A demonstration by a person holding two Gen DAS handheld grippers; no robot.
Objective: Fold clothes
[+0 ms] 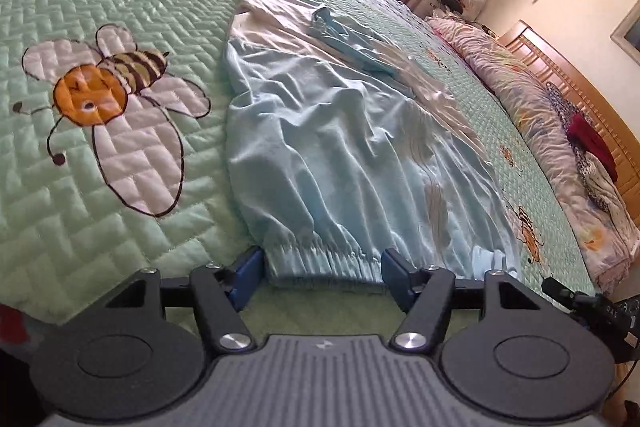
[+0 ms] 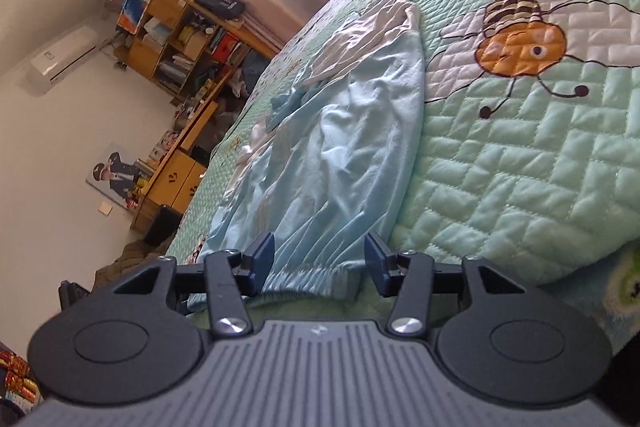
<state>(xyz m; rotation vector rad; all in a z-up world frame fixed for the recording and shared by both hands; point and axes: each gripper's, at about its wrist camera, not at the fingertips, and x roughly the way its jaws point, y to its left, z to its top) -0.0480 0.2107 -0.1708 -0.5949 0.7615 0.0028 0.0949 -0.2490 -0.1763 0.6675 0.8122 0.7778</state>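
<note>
Both grippers, left gripper [image 1: 323,273] and right gripper [image 2: 319,261], stand part-open astride the elastic hem [image 1: 324,261] of the pale blue garment [image 1: 340,155], which stretches toward twelve o'clock across the bee quilt [image 1: 80,207], apparently poised to pinch and fold it.

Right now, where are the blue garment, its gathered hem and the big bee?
Blue garment [image 1: 328,155], left wrist view, wrinkled middle.
Gathered hem [image 1: 324,263], left wrist view, elastic edge nearest the camera.
Big bee [image 2: 520,47], right wrist view, orange face.
</note>
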